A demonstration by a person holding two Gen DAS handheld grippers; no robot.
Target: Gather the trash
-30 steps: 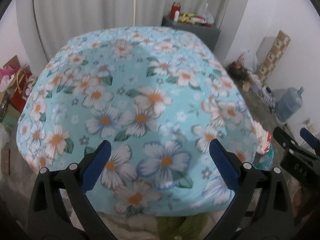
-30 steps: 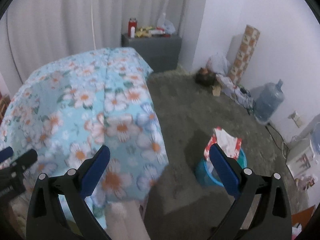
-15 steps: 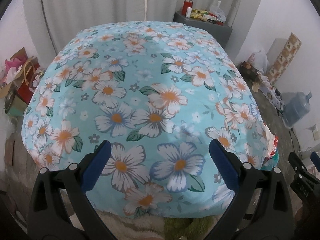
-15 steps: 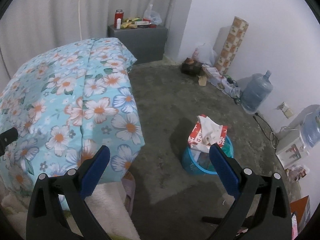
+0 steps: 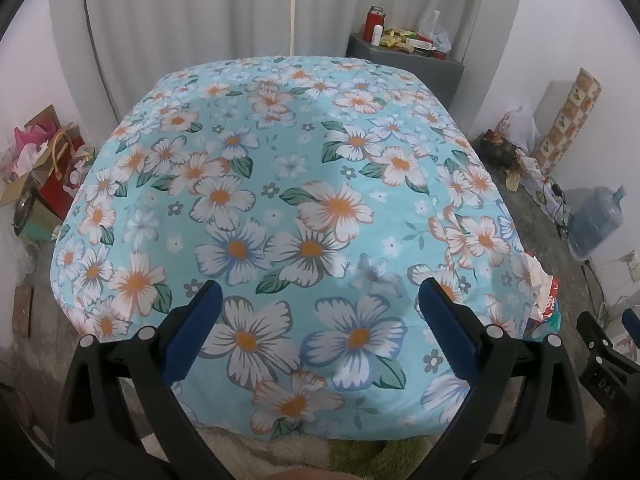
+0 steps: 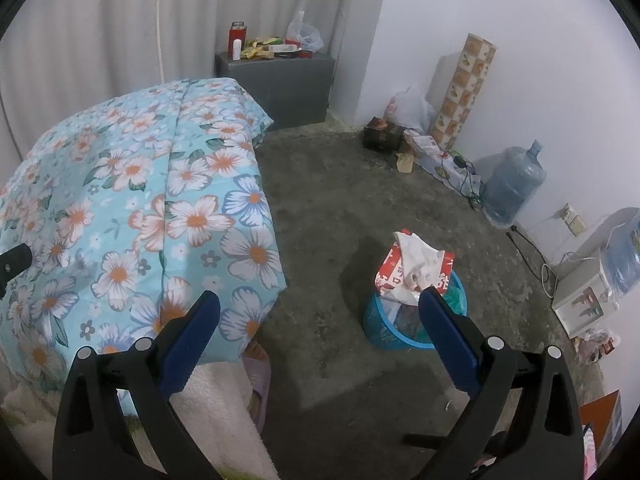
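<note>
A blue bin [image 6: 404,330] stands on the grey floor, stuffed with a red-and-white bag and crumpled white paper [image 6: 414,264] sticking out of its top. Its edge also shows in the left wrist view [image 5: 545,308] beside the bed. My right gripper [image 6: 318,300] is open and empty, above the floor between bed and bin. My left gripper [image 5: 318,292] is open and empty, over the foot of the bed with the blue floral cover [image 5: 304,208]. No loose trash shows on the cover.
A grey cabinet [image 6: 280,80] with bottles and wrappers stands in the far corner. A water jug [image 6: 514,184], bags and cables line the right wall. Boxes and gift bags [image 5: 40,168] sit left of the bed. A white rug [image 6: 224,412] lies at the bed's foot.
Both grippers have drawn back and risen. The bed and the bin look smaller and more of the floor shows. The jaws stayed open.
</note>
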